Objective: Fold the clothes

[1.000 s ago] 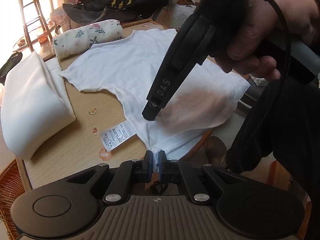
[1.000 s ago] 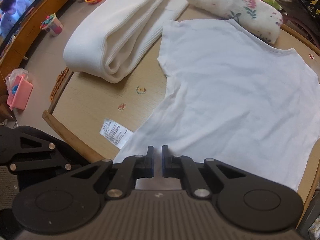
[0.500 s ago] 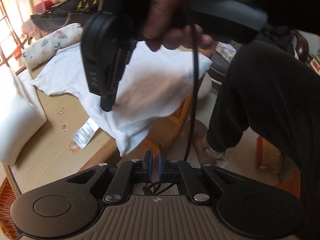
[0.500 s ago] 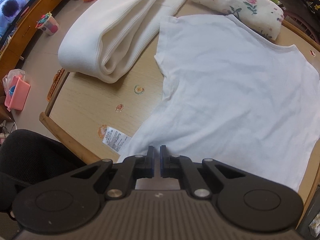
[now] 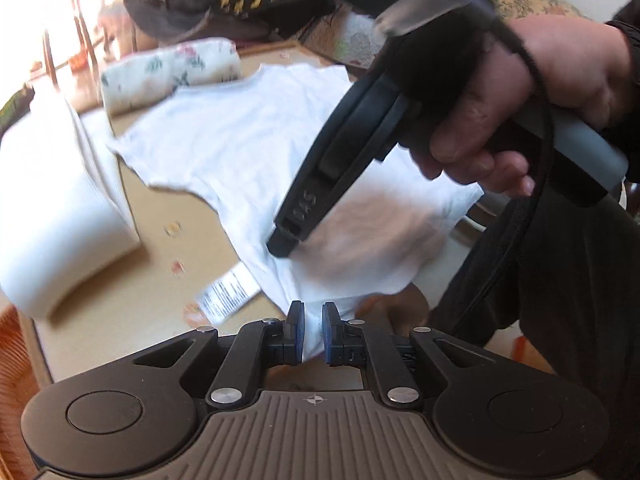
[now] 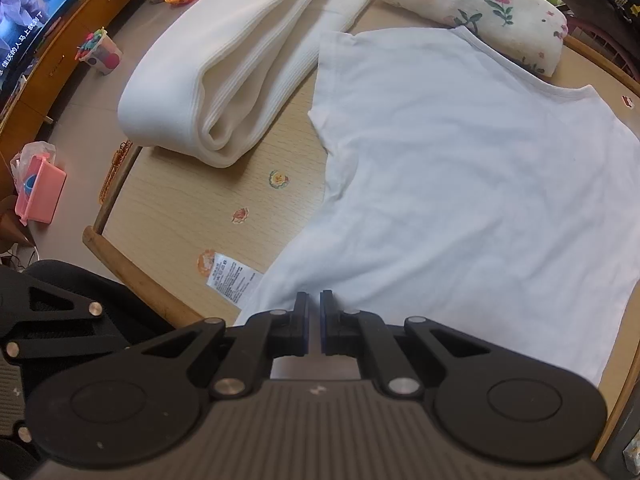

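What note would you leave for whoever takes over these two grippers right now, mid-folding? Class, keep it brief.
Left gripper: jaws have just been opening, with the hem corner between them, unclamped.
Right gripper: shut, apparently pinching the near hem.
White T-shirt: spread flat on the table, care label sticking out.
Done: shirt laid out.
Left: every fold.

A family living room is indicated: a television (image 6: pixel 24 28) on a wooden cabinet (image 6: pixel 76 52), toys (image 6: pixel 100 50) on the floor.

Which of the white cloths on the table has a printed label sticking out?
The flat white T-shirt; its care label lies on the table. The folded cream cloth shows none.
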Demonstrator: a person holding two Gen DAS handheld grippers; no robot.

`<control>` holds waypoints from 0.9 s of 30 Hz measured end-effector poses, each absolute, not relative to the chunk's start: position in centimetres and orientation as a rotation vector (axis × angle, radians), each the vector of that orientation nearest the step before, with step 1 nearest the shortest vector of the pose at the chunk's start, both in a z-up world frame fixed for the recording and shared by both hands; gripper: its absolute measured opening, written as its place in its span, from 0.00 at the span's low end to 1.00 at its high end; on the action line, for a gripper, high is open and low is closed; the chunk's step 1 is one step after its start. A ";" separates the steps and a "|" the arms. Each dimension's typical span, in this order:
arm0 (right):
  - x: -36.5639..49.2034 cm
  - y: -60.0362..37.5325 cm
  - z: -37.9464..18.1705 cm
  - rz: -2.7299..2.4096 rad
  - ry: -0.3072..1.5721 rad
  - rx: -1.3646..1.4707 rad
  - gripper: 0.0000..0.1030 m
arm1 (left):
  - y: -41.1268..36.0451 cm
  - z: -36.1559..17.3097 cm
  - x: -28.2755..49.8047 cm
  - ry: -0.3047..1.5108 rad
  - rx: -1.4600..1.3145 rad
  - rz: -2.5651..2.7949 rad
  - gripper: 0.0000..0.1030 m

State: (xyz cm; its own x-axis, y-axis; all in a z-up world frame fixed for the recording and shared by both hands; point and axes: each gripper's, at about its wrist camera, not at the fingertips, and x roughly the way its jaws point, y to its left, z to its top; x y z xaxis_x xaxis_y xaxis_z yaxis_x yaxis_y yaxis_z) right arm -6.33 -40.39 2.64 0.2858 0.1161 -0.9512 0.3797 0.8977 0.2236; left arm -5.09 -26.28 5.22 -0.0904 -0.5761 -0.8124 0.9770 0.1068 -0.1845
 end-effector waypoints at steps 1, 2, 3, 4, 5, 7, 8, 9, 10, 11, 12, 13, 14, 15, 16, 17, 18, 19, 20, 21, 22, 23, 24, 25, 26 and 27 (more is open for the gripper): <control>-6.4 -40.5 2.6 -0.184 1.278 0.459 0.04 | -26.3 4.9 -5.1 0.932 0.577 -1.413 0.12; -6.4 -40.5 2.6 -0.183 1.276 0.465 0.04 | -26.3 4.6 -5.1 0.942 0.579 -1.405 0.12; -6.5 -40.6 2.6 -0.183 1.273 0.469 0.04 | -26.2 4.4 -5.1 0.949 0.576 -1.397 0.12; -6.5 -40.6 2.6 -0.182 1.270 0.471 0.04 | -26.2 4.2 -5.1 0.955 0.573 -1.390 0.11; -6.6 -40.6 2.6 -0.181 1.269 0.471 0.04 | -26.2 4.1 -5.1 0.958 0.569 -1.387 0.11; -6.6 -40.6 2.6 -0.179 1.267 0.469 0.04 | -26.4 4.1 -5.1 0.961 0.568 -1.383 0.11; -6.6 -40.6 2.6 -0.178 1.267 0.468 0.04 | -26.6 4.1 -5.1 0.963 0.570 -1.383 0.11; -6.6 -40.6 2.6 -0.178 1.267 0.468 0.04 | -26.8 4.1 -5.1 0.964 0.571 -1.382 0.11; -6.6 -40.6 2.5 -0.178 1.267 0.469 0.04 | -26.8 4.2 -5.1 0.966 0.572 -1.381 0.11; -6.6 -40.7 2.5 -0.178 1.267 0.469 0.04 | -26.9 4.2 -5.0 0.968 0.570 -1.378 0.11; -6.6 -40.7 2.5 -0.177 1.267 0.469 0.04 | -27.0 4.3 -4.9 0.968 0.564 -1.377 0.11; -6.6 -40.7 2.5 -0.175 1.266 0.468 0.04 | -27.0 4.6 -4.9 0.965 0.556 -1.376 0.11; -6.7 -40.7 2.5 -0.173 1.266 0.468 0.04 | -27.0 5.0 -4.9 0.956 0.548 -1.376 0.11; -6.7 -40.8 2.5 -0.171 1.266 0.469 0.04 | -26.9 5.2 -4.9 0.948 0.543 -1.374 0.11; -6.7 -40.8 2.5 -0.170 1.266 0.470 0.04 | -27.0 5.4 -4.8 0.939 0.539 -1.372 0.11; -6.7 -40.8 2.5 -0.170 1.266 0.472 0.04 | -27.1 5.5 -4.8 0.929 0.539 -1.372 0.11; -6.7 -40.8 2.5 -0.170 1.265 0.473 0.04 | -27.3 5.6 -4.7 0.919 0.543 -1.374 0.11; -6.7 -40.8 2.5 -0.170 1.265 0.474 0.04 | -27.4 5.7 -4.6 0.911 0.546 -1.374 0.11; -6.8 -40.8 2.5 -0.171 1.264 0.474 0.04 | -27.5 5.7 -4.6 0.906 0.549 -1.372 0.11; -6.8 -40.8 2.5 -0.171 1.263 0.474 0.04 | -27.6 5.7 -4.5 0.900 0.552 -1.370 0.11; -6.8 -40.8 2.5 -0.172 1.262 0.474 0.04 | -27.8 5.7 -4.5 0.900 0.557 -1.370 0.11; -6.8 -40.8 2.5 -0.173 1.261 0.475 0.04 | -27.9 5.5 -4.5 0.907 0.566 -1.374 0.11; -6.8 -40.8 2.5 -0.174 1.261 0.476 0.04 | -28.0 5.4 -4.6 0.913 0.572 -1.384 0.11; -6.8 -40.8 2.5 -0.174 1.261 0.477 0.04 | -28.0 5.3 -4.7 0.915 0.576 -1.395 0.11; -6.8 -40.8 2.5 -0.174 1.260 0.478 0.04 | -28.0 5.2 -4.9 0.918 0.582 -1.406 0.11; -6.8 -40.8 2.5 -0.174 1.259 0.481 0.04 | -28.1 5.2 -5.1 0.916 0.589 -1.412 0.10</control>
State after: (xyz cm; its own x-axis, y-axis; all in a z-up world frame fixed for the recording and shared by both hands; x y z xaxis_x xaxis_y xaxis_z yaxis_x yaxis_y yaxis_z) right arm -6.84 -40.78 2.47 0.3091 0.1338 -0.9416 0.3840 0.8882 0.2522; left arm -5.13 -28.06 5.18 -0.0788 -0.5691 -0.8185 0.9795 0.1085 -0.1698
